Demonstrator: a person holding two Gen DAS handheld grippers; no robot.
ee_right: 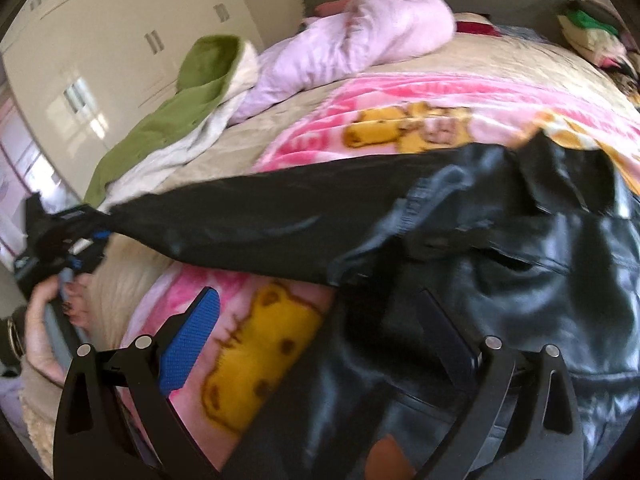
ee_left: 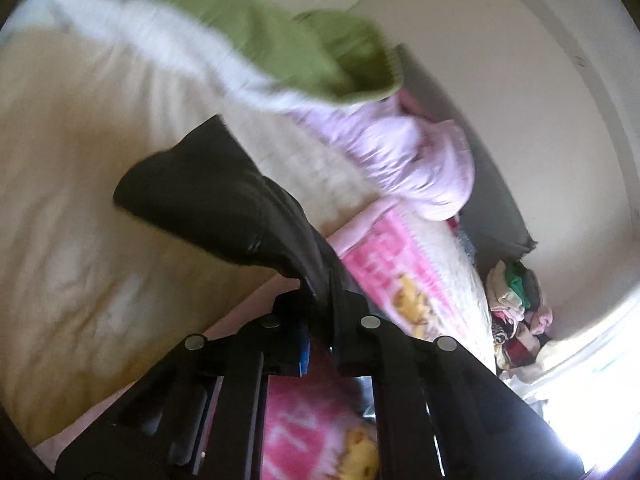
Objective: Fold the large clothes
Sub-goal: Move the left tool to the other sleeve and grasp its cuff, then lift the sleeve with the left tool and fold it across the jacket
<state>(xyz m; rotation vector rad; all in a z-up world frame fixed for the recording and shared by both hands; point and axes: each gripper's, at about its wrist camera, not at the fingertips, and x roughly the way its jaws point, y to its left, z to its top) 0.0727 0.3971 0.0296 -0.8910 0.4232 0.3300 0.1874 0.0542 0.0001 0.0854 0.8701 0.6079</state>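
A black leather jacket (ee_right: 520, 280) lies across a pink cartoon blanket (ee_right: 400, 96) on the bed. Its long sleeve (ee_right: 260, 224) stretches left to my left gripper (ee_right: 100, 220), which a hand (ee_right: 40, 320) holds. In the left wrist view the left gripper (ee_left: 316, 300) is shut on the sleeve end (ee_left: 208, 200), and the cloth bunches out past the fingers. My right gripper (ee_right: 320, 320) stands open over the jacket's body. Its blue pad (ee_right: 192, 340) is over the blanket, and the other finger (ee_right: 448, 332) is over the leather.
A green and white blanket (ee_right: 168, 120) and a lilac duvet (ee_right: 360, 32) are heaped toward the head of the bed. A pile of clothes (ee_right: 592, 32) sits at the far corner. Cream wardrobe doors (ee_right: 120, 40) stand beyond the bed's left side.
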